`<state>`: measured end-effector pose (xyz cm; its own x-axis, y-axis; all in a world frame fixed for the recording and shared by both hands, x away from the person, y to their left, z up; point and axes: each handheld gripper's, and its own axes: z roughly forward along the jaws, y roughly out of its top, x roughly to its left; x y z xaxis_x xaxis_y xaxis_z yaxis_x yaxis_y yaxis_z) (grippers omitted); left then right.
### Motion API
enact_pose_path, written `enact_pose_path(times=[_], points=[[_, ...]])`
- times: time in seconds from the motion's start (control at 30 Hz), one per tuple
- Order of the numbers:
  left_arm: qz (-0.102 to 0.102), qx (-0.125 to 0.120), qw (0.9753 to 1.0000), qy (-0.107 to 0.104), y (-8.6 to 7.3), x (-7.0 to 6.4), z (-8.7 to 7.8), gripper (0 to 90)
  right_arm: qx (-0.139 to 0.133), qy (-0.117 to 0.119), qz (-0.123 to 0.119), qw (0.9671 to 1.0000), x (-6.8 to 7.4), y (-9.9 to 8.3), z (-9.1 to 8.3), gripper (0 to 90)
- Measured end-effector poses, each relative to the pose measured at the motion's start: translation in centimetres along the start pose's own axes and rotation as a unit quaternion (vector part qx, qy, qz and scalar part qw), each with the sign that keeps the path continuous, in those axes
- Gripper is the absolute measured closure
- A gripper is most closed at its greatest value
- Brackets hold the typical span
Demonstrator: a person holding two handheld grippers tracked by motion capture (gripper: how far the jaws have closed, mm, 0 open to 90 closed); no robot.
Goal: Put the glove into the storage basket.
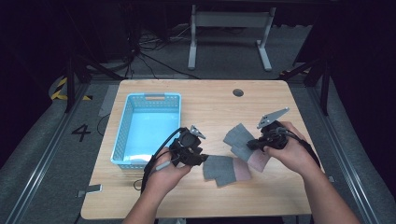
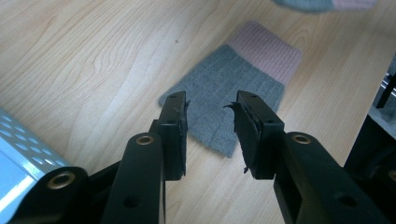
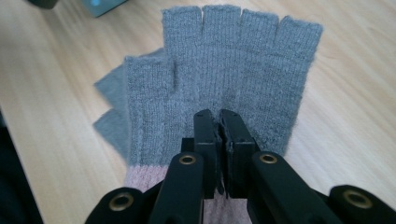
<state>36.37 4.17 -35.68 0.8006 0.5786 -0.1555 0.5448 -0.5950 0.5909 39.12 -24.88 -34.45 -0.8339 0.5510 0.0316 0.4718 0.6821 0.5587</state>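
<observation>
Two grey fingerless gloves with pink cuffs lie on the wooden table. The near one [image 1: 218, 168] is folded and lies just right of my left gripper [image 1: 203, 158]. In the left gripper view that gripper [image 2: 210, 100] is open and hovers over this folded glove [image 2: 233, 88], with nothing between its jaws. The far glove [image 1: 238, 136] lies spread with its finger stubs pointing away. My right gripper [image 1: 250, 145] sits at its palm. In the right gripper view the gripper [image 3: 219, 116] is shut on that glove [image 3: 243, 60] just above the pink cuff [image 3: 140, 179].
A light blue plastic basket [image 1: 122, 135] stands at the left of the table; its rim [image 2: 18, 149] is close to my left gripper. A round cable hole [image 1: 238, 92] sits near the table's far edge. A grey layer [image 3: 109, 93] pokes out from under the far glove.
</observation>
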Motion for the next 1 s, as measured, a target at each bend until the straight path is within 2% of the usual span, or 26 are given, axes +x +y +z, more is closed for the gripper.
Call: enact_pose_path(times=[0.17, 0.23, 0.4, 0.47, 0.6, 0.67, 0.87, 1.0], points=[[0.000, 0.005, 1.0000, -0.002, -0.1, -0.1, 0.1, 62.7, -0.004, 0.025, -0.016, 0.9996, 1.4, -0.3, 0.4, 86.9], [0.001, 0.006, 1.0000, -0.002, -0.1, -0.2, 0.1, 62.2, 0.015, 0.026, -0.032, 0.9990, 1.7, -0.3, 0.6, 86.9], [0.001, 0.007, 1.0000, -0.003, -0.1, -0.1, 0.0, 62.2, 0.021, 0.031, -0.035, 0.9987, 2.6, -0.4, 1.0, 86.7], [0.001, 0.009, 0.9999, -0.007, -0.1, -0.1, 0.1, 61.9, 0.024, 0.033, -0.043, 0.9982, 2.8, -0.5, 1.3, 86.6], [-0.001, 0.019, 0.9996, -0.019, 0.0, -0.1, 0.3, 61.1, 0.034, 0.040, -0.052, 0.9973, 3.4, -0.5, 2.3, 86.3], [-0.005, 0.026, 0.9994, -0.024, 0.0, -0.1, 0.5, 60.5, 0.036, 0.041, -0.068, 0.9962, 3.5, -0.4, 2.8, 86.2], [-0.017, 0.043, 0.9981, -0.042, 0.0, 0.0, 0.9, 62.6, 0.053, 0.051, -0.079, 0.9942, 4.0, -0.1, 4.6, 86.3], [-0.021, 0.049, 0.9978, -0.038, -0.2, 0.0, 1.2, 63.5, 0.059, 0.059, -0.093, 0.9921, 4.4, 0.1, 5.8, 86.3]])
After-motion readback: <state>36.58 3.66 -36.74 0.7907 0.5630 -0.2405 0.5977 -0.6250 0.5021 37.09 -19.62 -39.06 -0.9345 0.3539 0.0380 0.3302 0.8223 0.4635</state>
